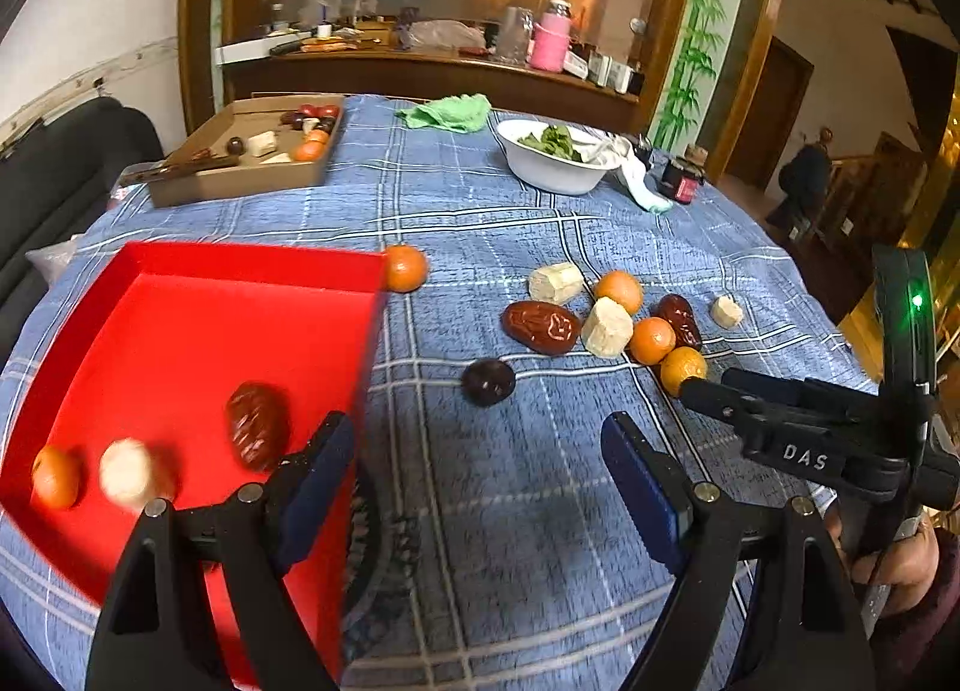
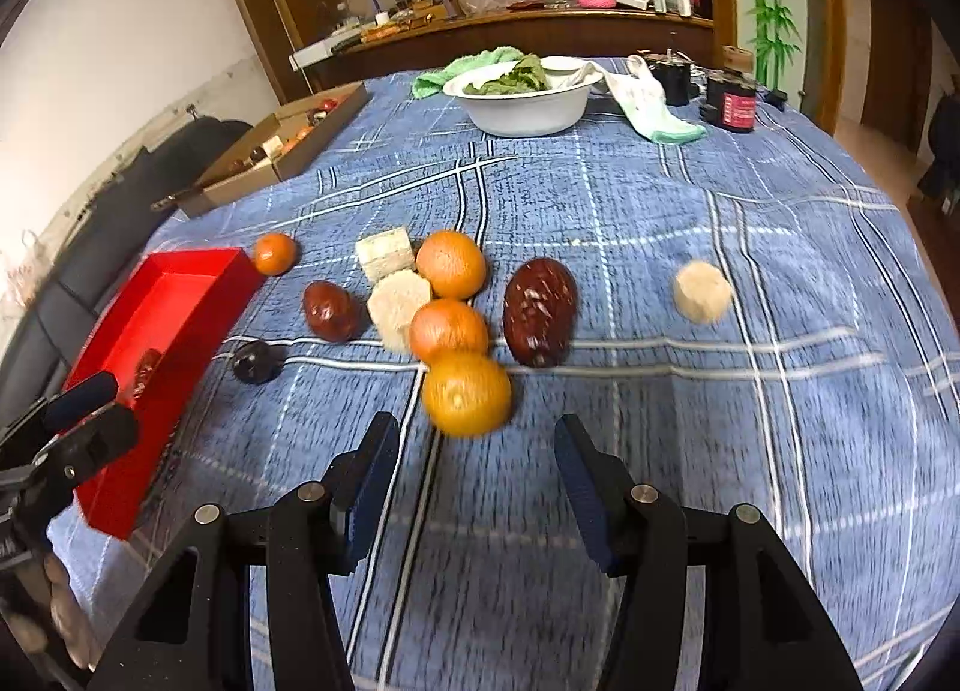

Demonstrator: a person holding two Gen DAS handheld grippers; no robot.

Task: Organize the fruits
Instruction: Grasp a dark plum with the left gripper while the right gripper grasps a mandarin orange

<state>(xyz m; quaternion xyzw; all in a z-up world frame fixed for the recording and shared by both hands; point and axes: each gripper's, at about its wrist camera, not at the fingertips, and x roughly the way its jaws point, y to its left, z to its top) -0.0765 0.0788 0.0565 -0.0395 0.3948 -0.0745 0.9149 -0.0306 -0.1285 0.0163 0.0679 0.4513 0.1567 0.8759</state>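
A red tray (image 1: 180, 331) lies at the left and holds a red date (image 1: 258, 426), a pale chunk (image 1: 129, 472) and a small orange (image 1: 55, 477). My left gripper (image 1: 474, 475) is open and empty beside the tray's right wall. Loose fruit lies on the blue plaid cloth (image 2: 660, 211): several oranges, two red dates (image 2: 540, 310), pale chunks (image 2: 702, 290) and a dark plum (image 2: 257, 361). My right gripper (image 2: 474, 481) is open and empty, just in front of the nearest orange (image 2: 467, 394). The tray also shows in the right wrist view (image 2: 168, 307).
A cardboard box (image 1: 252, 163) with more fruit stands at the back left. A white bowl (image 1: 555, 169) of greens, a green cloth (image 1: 450, 112), a white cloth and dark jars (image 2: 735, 106) stand at the back. A dark sofa is left of the table.
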